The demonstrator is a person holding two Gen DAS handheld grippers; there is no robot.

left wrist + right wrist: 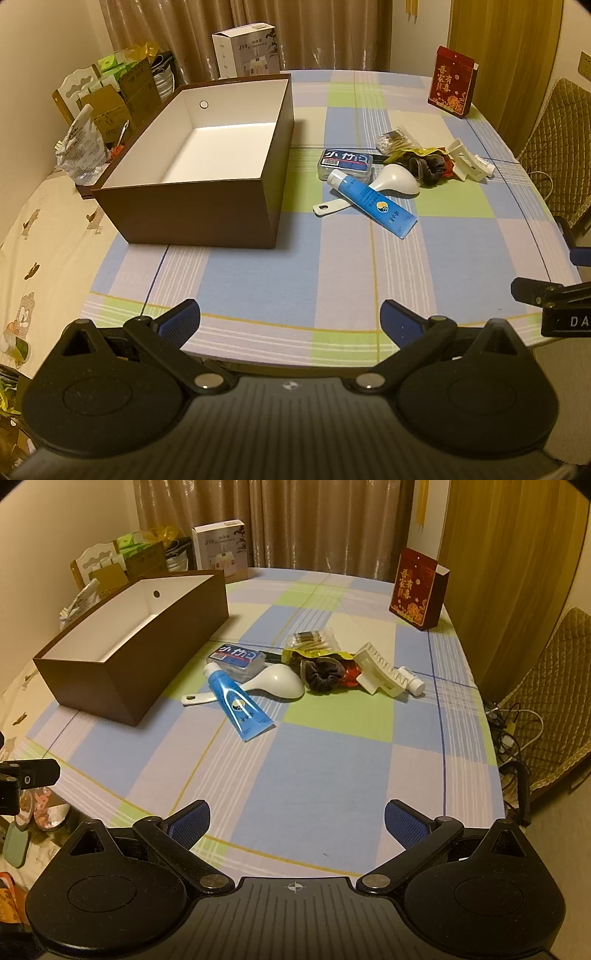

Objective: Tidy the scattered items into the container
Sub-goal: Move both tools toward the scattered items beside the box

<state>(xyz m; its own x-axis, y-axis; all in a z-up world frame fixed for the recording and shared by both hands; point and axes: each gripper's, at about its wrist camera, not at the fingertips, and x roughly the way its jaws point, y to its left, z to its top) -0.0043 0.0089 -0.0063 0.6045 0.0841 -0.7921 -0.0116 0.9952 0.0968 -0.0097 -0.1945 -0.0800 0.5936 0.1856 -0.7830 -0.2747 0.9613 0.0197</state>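
The box [192, 206], brown outside and white inside, sits open on the left of the surface [295, 273]. The tube [236, 701], spoon [277, 683] and clip [380, 675] lie heaped to its right. Both grippers' fingers [181, 317] [192, 819] spread apart, holding nothing. Checked cloth covers the surface; curtains [314, 524] hang behind.

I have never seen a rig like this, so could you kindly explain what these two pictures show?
Each picture comes from a fisheye camera on a hand-held two-finger gripper, looking along its blue-padded fingers. The left gripper and right gripper are both open and hold nothing. On the checked tablecloth stands an empty brown cardboard box with a white inside. Beside it lies a pile: a blue squeeze tube resting across the handle of a white plastic spoon, a clear case with a blue label, a dark scrunchie and a cream hair claw.
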